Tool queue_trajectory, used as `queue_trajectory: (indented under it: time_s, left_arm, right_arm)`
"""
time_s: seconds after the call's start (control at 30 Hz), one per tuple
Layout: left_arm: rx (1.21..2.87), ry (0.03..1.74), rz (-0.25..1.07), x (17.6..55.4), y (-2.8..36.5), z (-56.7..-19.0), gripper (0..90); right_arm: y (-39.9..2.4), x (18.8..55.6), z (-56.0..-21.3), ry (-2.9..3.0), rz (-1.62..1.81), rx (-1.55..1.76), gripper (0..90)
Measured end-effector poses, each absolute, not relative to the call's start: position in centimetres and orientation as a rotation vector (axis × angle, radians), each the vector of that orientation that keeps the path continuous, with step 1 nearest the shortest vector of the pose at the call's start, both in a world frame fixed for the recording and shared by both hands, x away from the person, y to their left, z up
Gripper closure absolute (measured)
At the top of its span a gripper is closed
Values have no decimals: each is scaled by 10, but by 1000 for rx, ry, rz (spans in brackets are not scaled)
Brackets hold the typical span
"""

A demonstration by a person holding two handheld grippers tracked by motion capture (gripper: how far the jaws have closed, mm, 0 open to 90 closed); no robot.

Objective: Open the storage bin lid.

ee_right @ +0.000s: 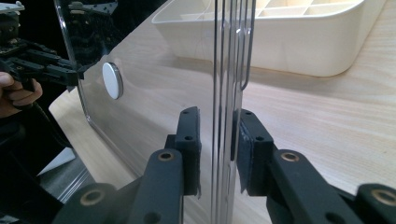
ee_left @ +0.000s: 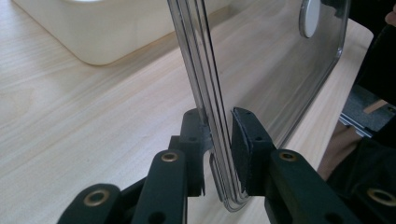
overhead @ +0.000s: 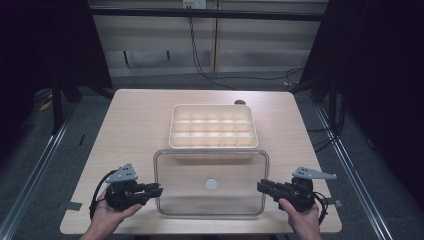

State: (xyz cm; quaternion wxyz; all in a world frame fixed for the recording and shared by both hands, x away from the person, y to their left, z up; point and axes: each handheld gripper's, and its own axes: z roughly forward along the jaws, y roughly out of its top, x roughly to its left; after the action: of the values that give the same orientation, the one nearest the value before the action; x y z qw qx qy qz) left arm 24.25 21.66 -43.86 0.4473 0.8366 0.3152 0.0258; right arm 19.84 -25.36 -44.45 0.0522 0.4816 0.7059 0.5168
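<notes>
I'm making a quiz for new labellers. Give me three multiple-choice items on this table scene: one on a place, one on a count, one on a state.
1. Where does the cream tray sit relative to the clear lid?
A. beyond it, farther from the person
B. on top of it
C. left of it

2. How many rows of compartments does the tray have?
A. one
B. three
C. six

3. How is the lid held?
A. lying free
B. by one gripper alone
C. by the left gripper and the right gripper, one at each end

Answers: 1 A, the high view shows the tray behind the lid. 2 B, three rows are visible. 3 C, each gripper view shows fingers on the lid's rim.
</notes>
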Motion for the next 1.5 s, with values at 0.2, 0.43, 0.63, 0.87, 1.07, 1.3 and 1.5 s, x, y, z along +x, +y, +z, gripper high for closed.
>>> queue_trajectory:
  time_s: [0.2,0.43,0.63,0.87,1.07,1.3,1.5]
  left_arm:
    - [2091,796,33,241,219,-447,752]
    - [2104,789,43,237,218,-449,743]
    - [2119,787,46,239,217,-454,705]
    - [2140,792,31,247,213,-460,659]
    - [2162,798,27,252,210,-462,640]
    - [2195,822,26,259,208,-468,622]
    - [2193,857,-14,267,208,-476,608]
  right_arm:
    - [-251,196,-452,2188,1558,1491,732]
    - [-248,194,-457,2192,1517,1494,719]
    - [-246,198,-461,2199,1493,1506,714]
    - [-242,205,-466,2228,1421,1508,659]
    - [-241,210,-469,2246,1386,1526,636]
    - [-240,216,-476,2267,1336,1552,590]
    - [-238,225,-484,2287,1280,1597,550]
